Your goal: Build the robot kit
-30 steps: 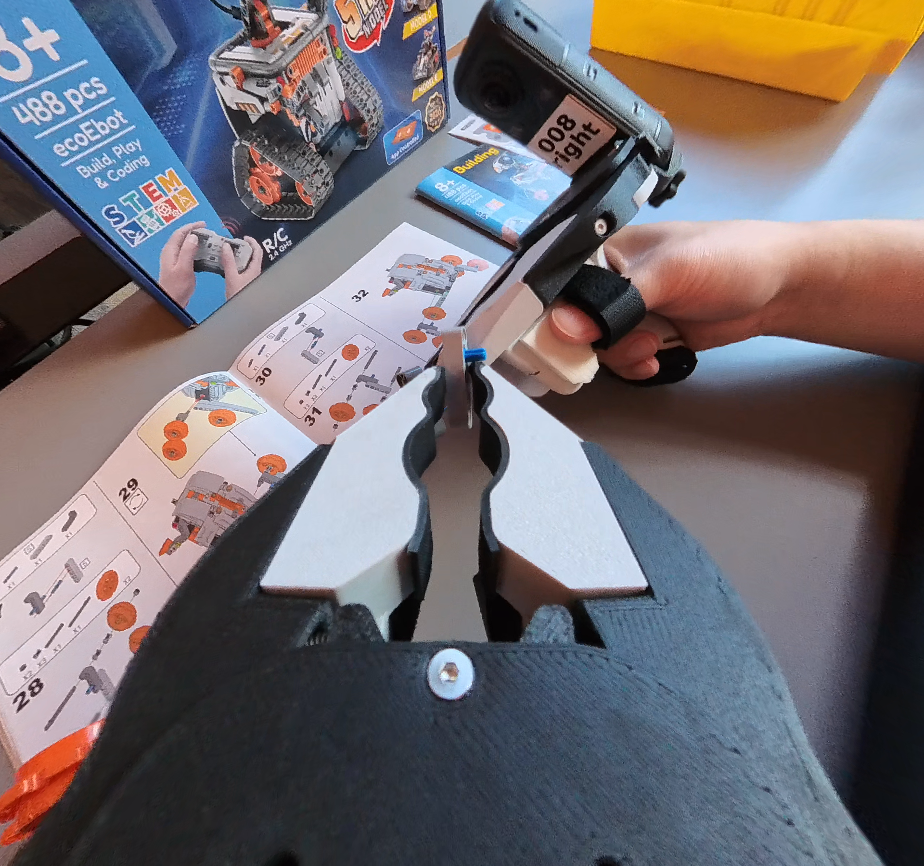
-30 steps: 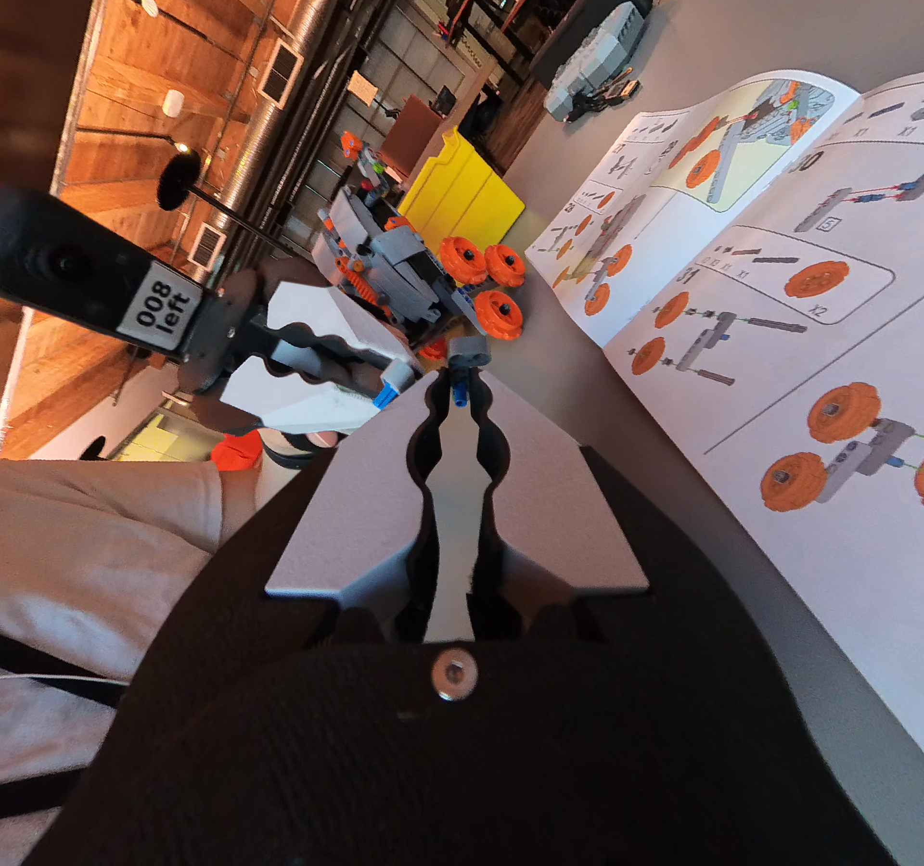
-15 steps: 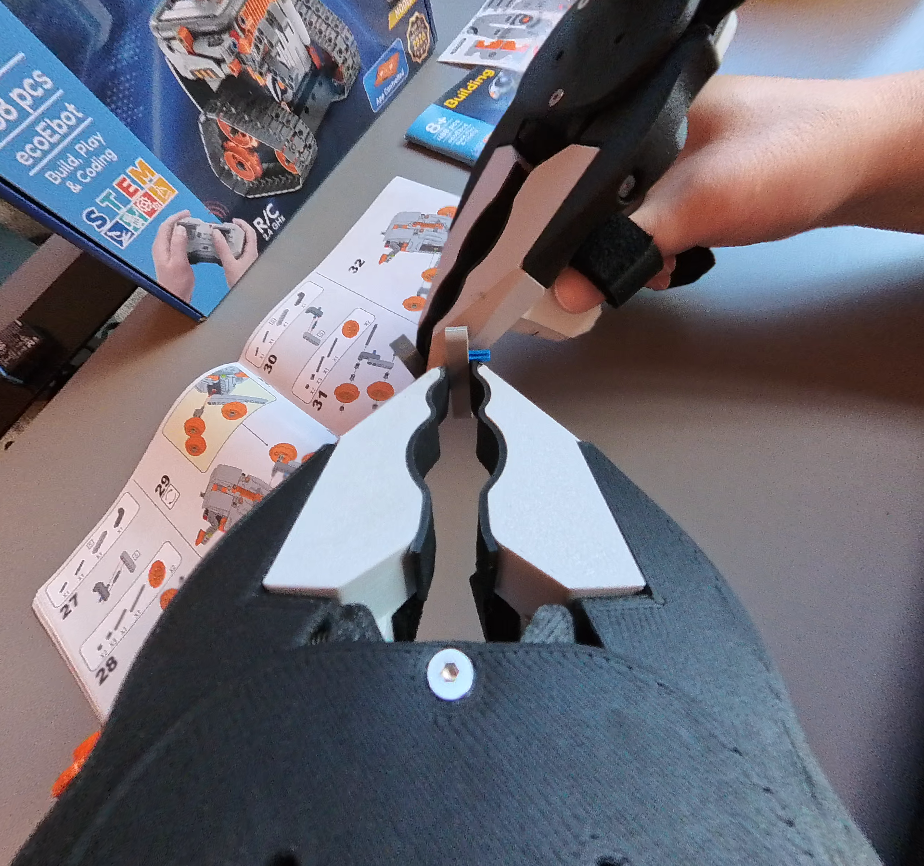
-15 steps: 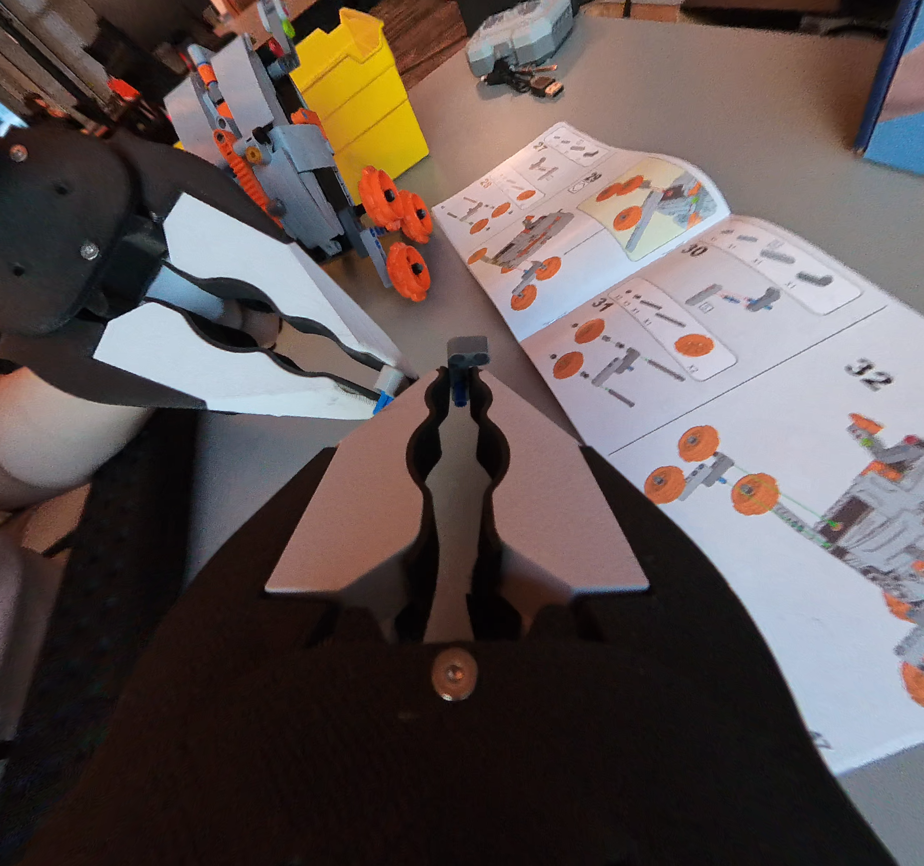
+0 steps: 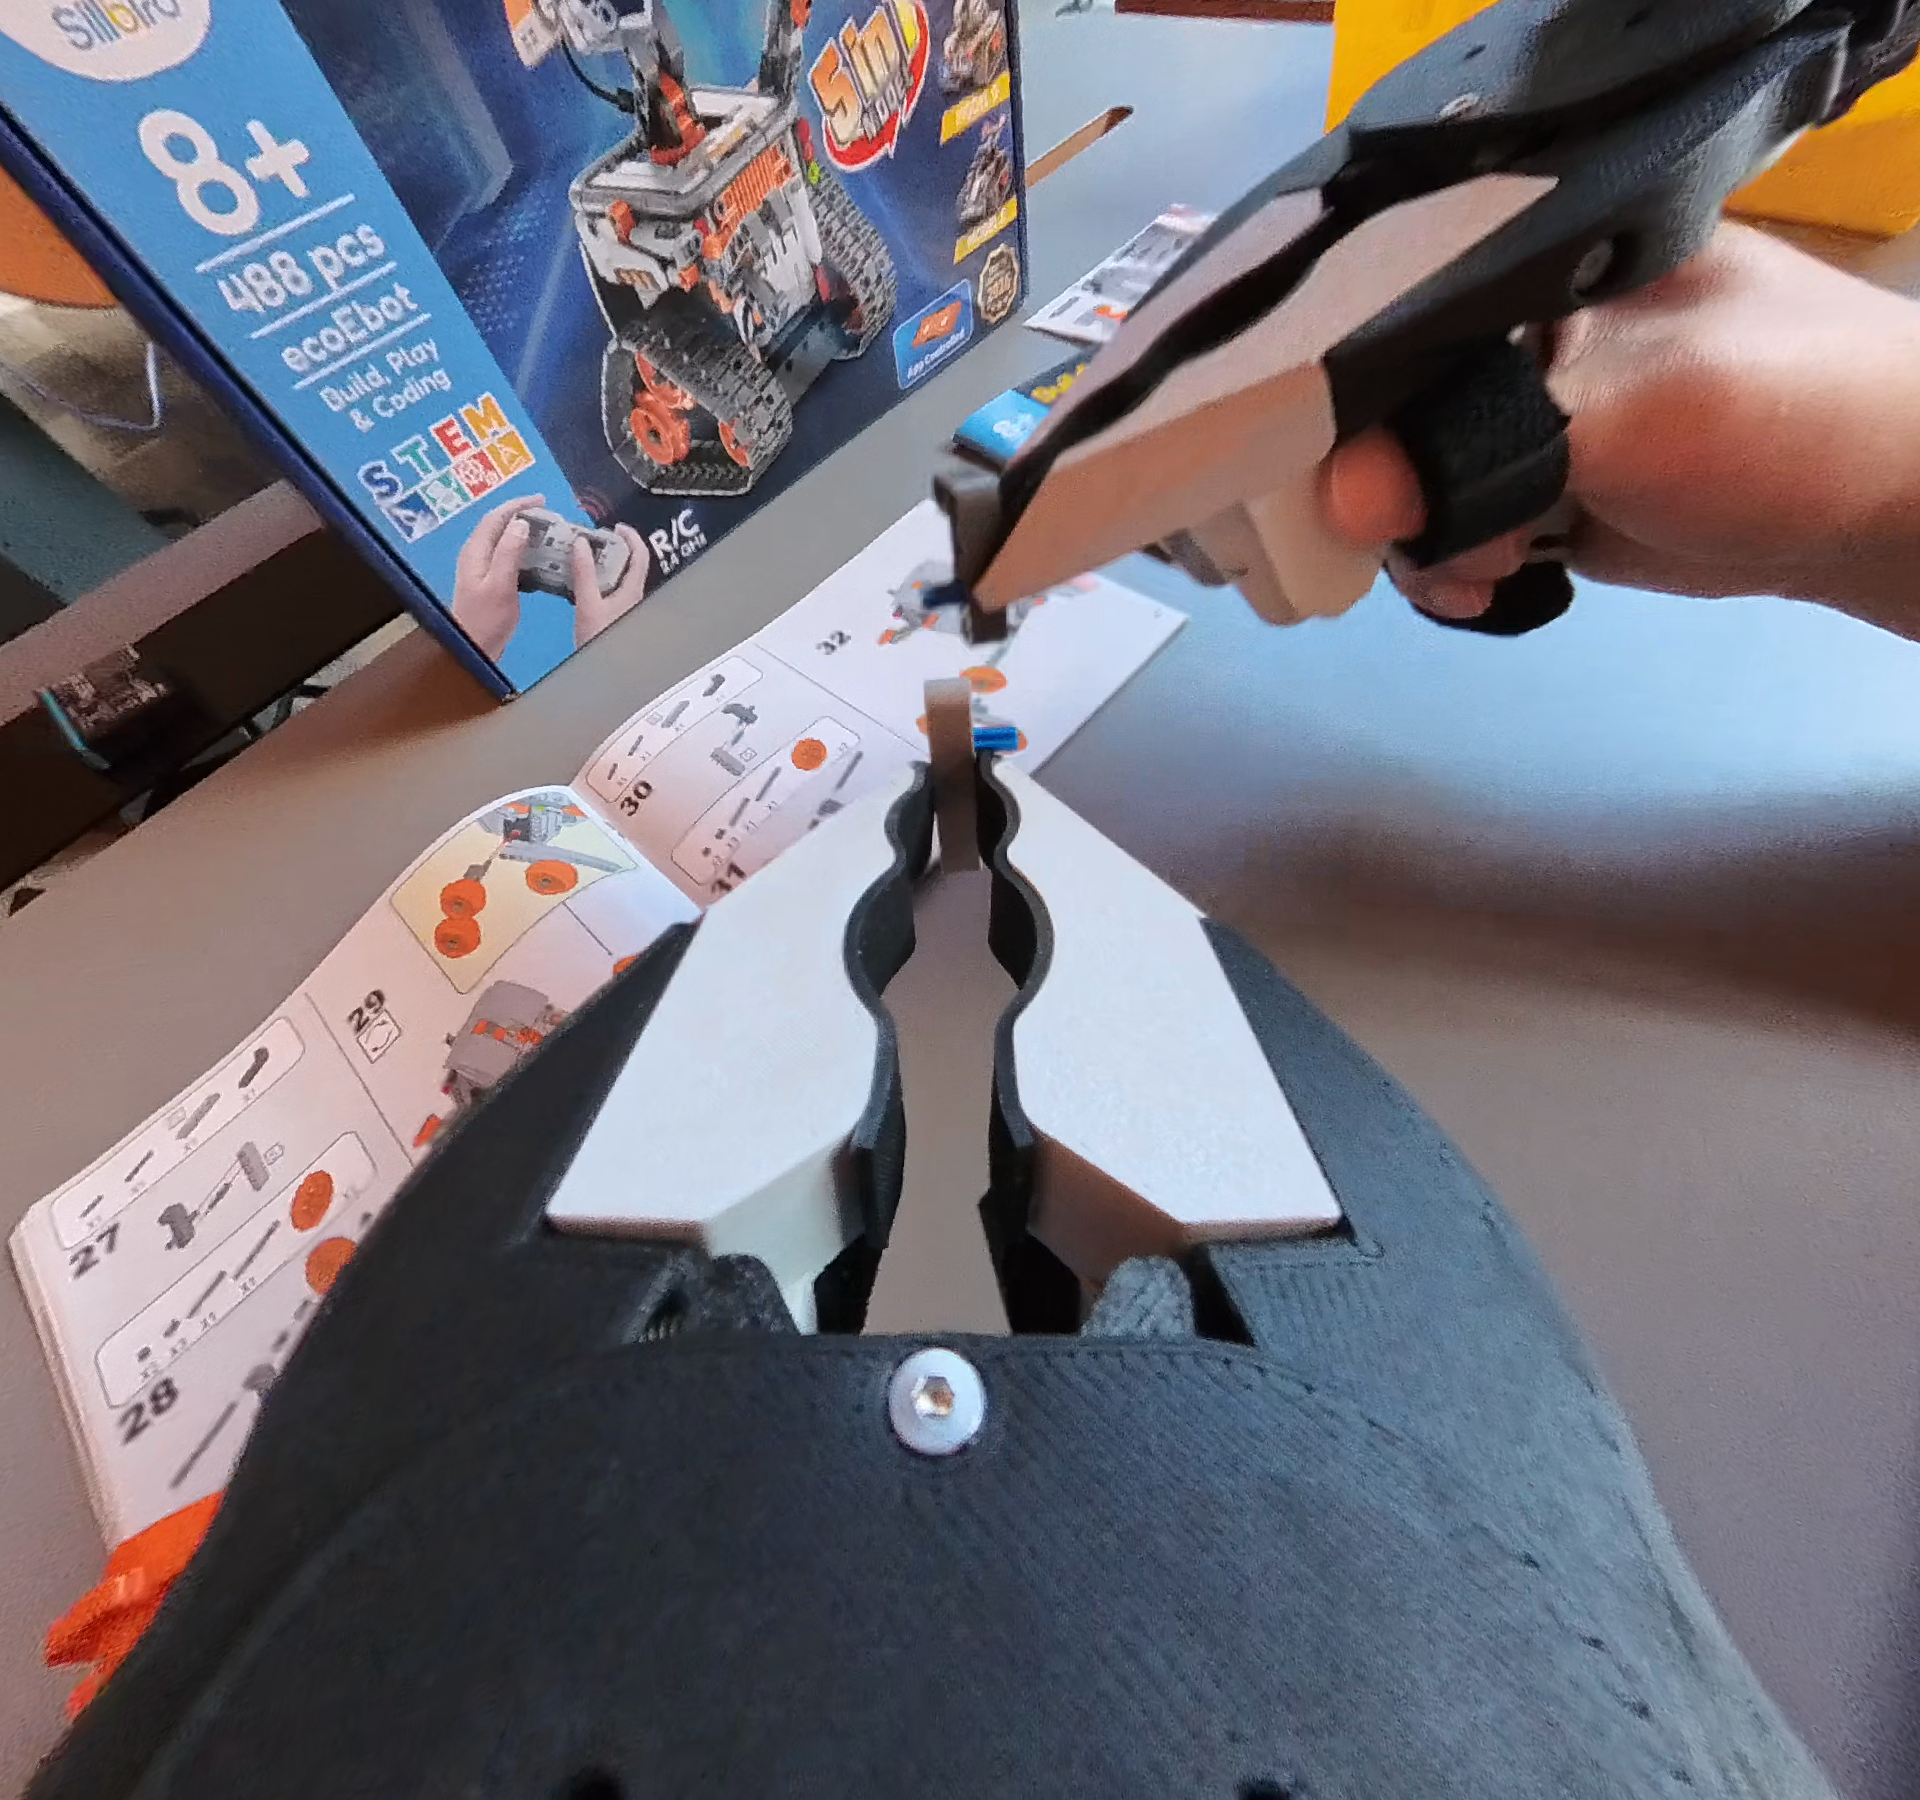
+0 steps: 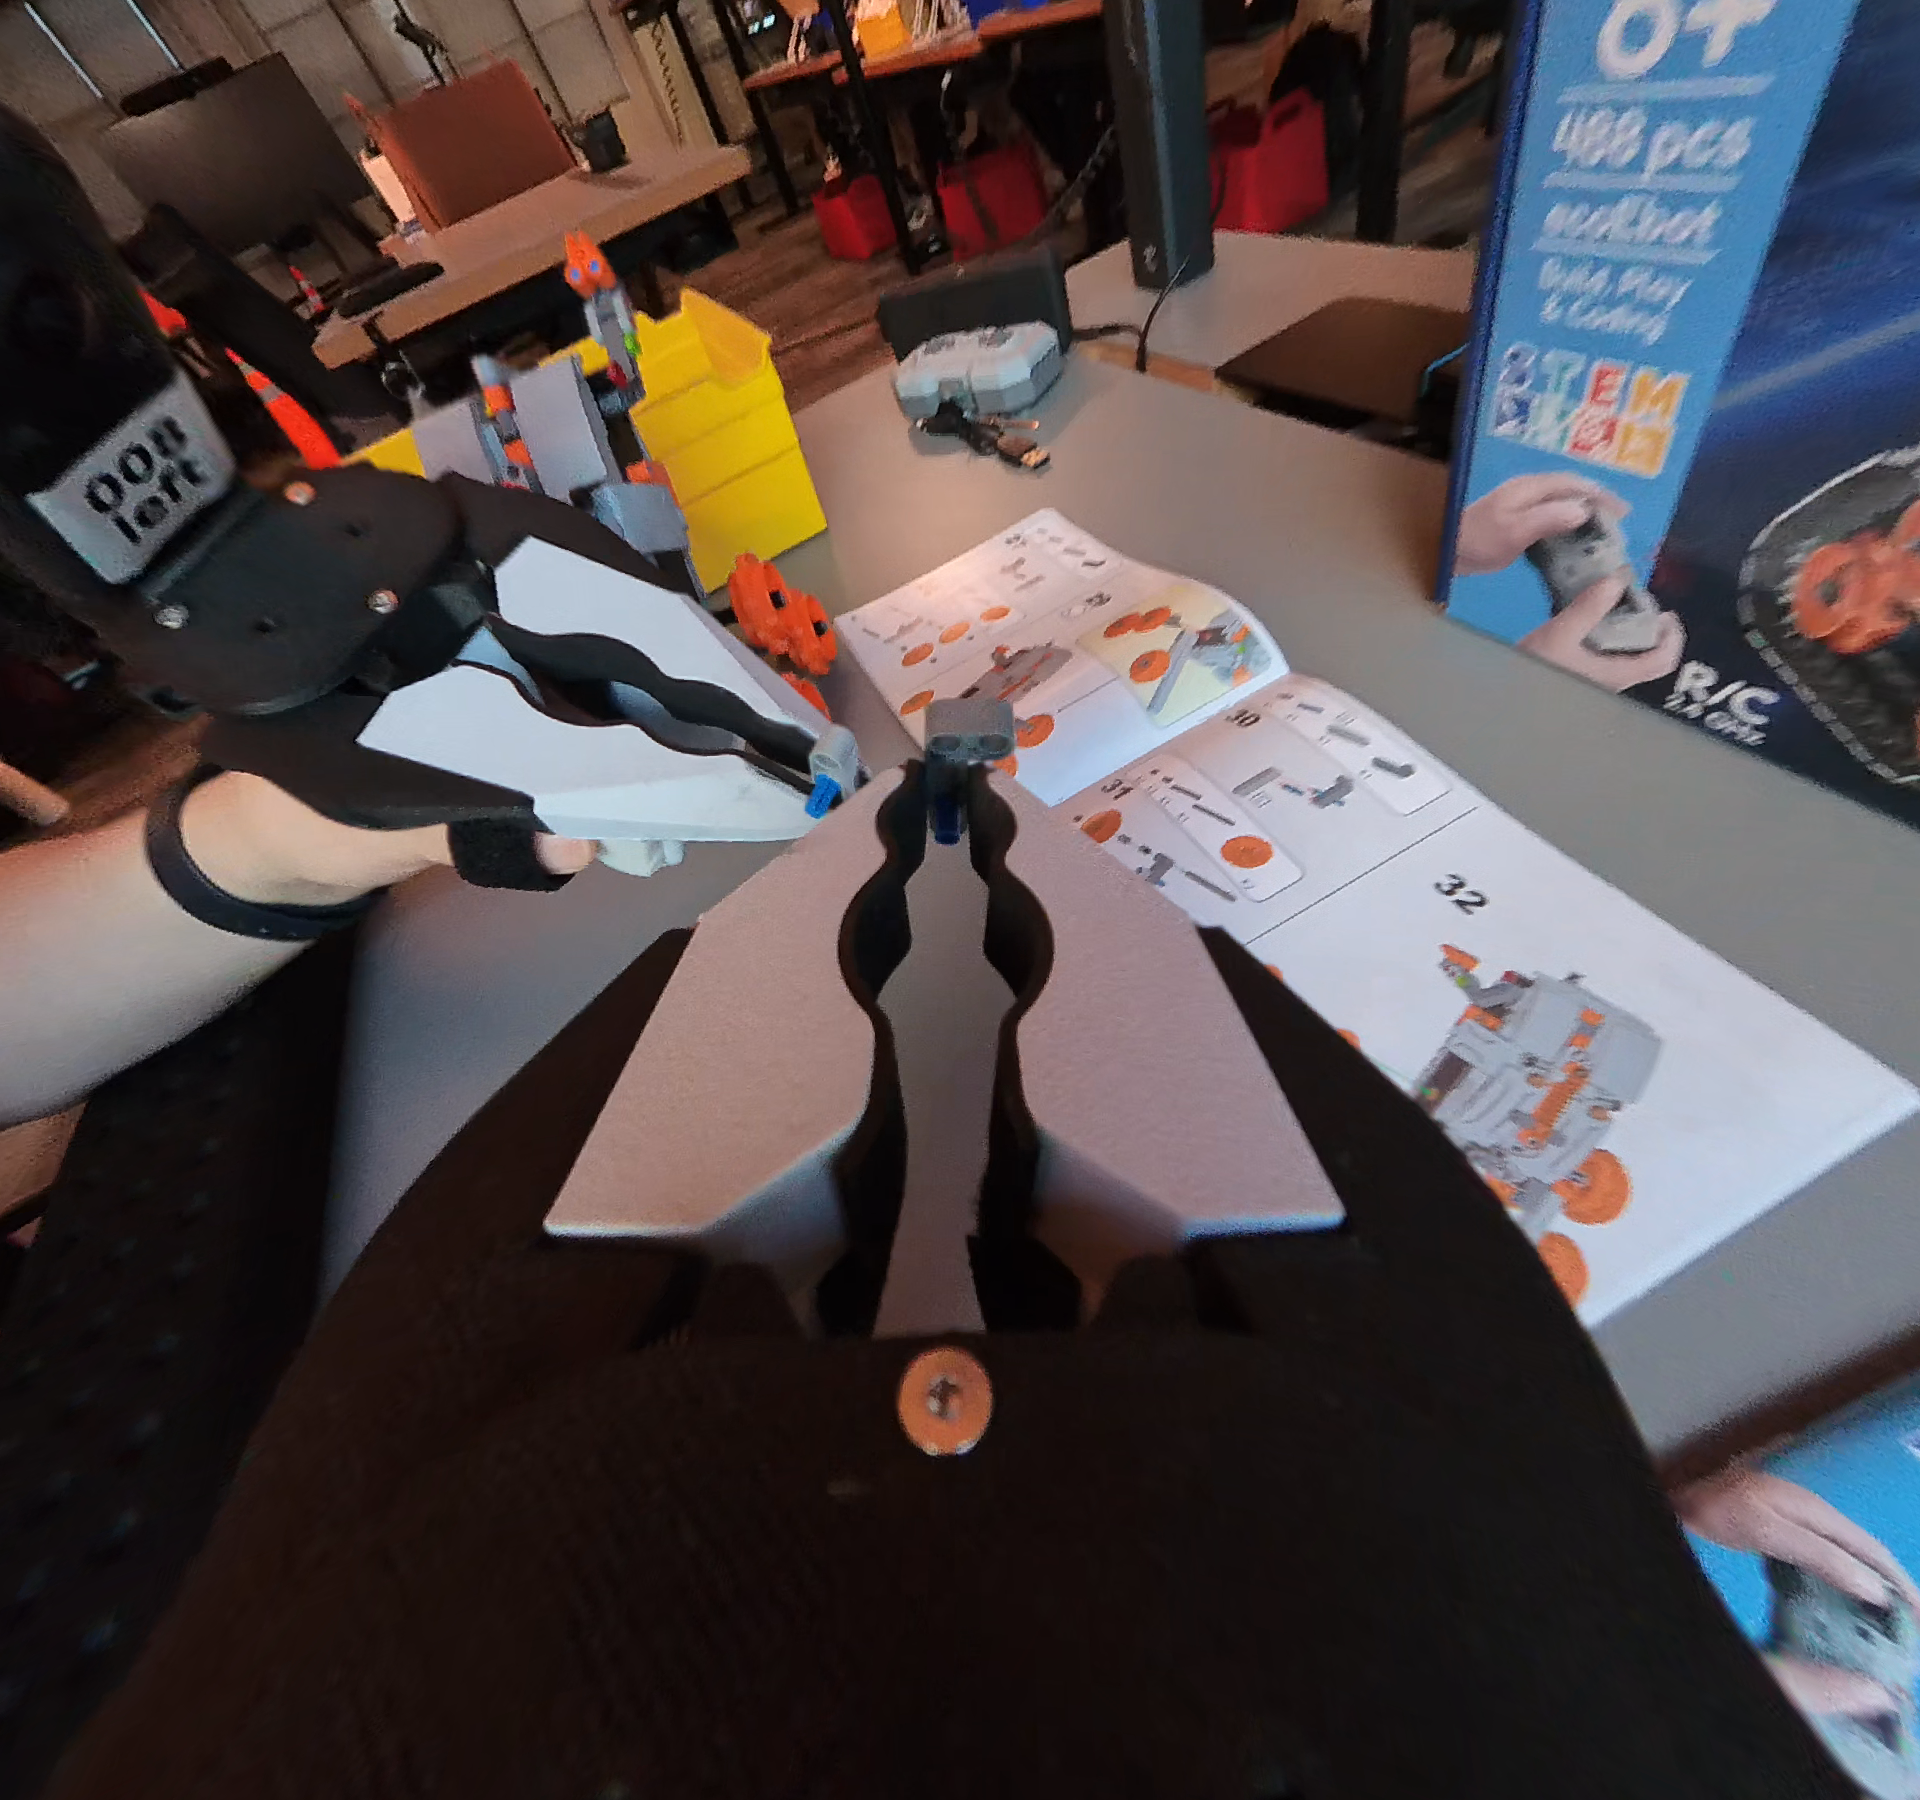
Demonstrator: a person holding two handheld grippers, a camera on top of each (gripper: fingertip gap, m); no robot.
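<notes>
My left gripper (image 5: 951, 779) is shut on a light grey beam (image 5: 948, 763) with a blue pin (image 5: 994, 737) sticking out to the right. It also shows in the right wrist view (image 6: 831, 774), tips close to my right gripper. My right gripper (image 6: 951, 784) is shut on a dark grey connector piece (image 6: 968, 732) with a blue pin (image 6: 943, 810) between the fingers. In the left wrist view the right gripper (image 5: 971, 587) hangs just above and beyond the beam, a small gap apart. Both are held above an open instruction booklet (image 5: 727, 763).
A blue toy box (image 5: 520, 223) stands at the back left, also showing in the right wrist view (image 6: 1683, 296). A part-built grey and orange model (image 6: 623, 503) and a yellow bin (image 6: 717, 441) stand behind the left gripper. A grey controller (image 6: 982, 368) lies farther back. Less than 4 cm separates the two grippers' tips.
The right gripper has lifted up and away from the left gripper's beam, which it nearly touched before. Both grippers stay shut on their pieces; the views have swung towards the box.
</notes>
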